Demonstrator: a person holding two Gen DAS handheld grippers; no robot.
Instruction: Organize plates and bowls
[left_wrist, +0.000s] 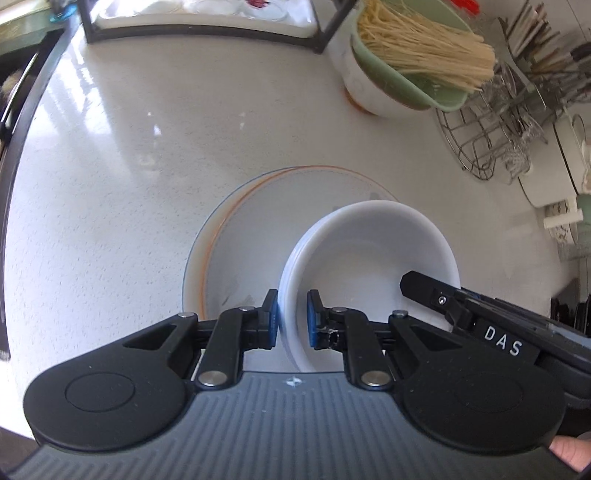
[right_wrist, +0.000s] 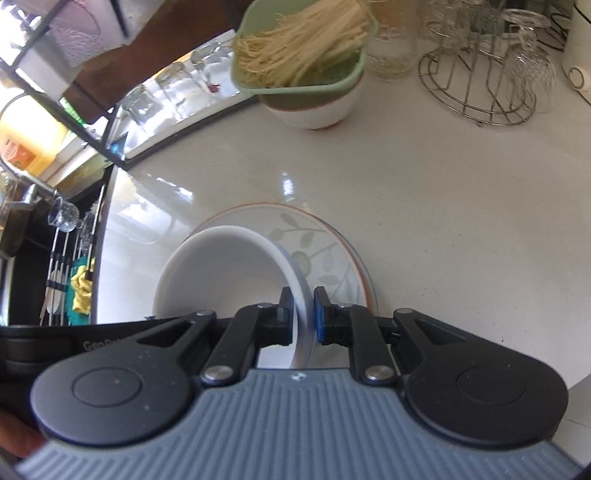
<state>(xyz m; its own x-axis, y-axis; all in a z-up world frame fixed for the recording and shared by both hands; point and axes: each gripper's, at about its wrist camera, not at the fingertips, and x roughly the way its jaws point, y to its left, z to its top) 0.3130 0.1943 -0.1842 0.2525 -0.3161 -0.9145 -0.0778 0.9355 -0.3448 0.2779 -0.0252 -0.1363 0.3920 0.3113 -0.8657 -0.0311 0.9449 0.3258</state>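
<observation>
A plain white bowl (left_wrist: 369, 266) sits on or just above a plate with an orange rim and leaf pattern (left_wrist: 236, 236), which lies on the white counter. My left gripper (left_wrist: 291, 319) is shut on the bowl's left rim, one finger inside and one outside. My right gripper (right_wrist: 303, 314) is shut on the bowl's (right_wrist: 221, 273) right rim, over the leaf plate (right_wrist: 325, 254). The right gripper's finger also shows at the bowl's far side in the left wrist view (left_wrist: 436, 295).
A green basket of dry noodles (left_wrist: 417, 55) rests in a white bowl at the back. A wire rack with glasses (left_wrist: 495, 136) stands at the right. A black-framed shelf (left_wrist: 199, 22) is at the back left. The sink (right_wrist: 55, 258) lies left of the counter.
</observation>
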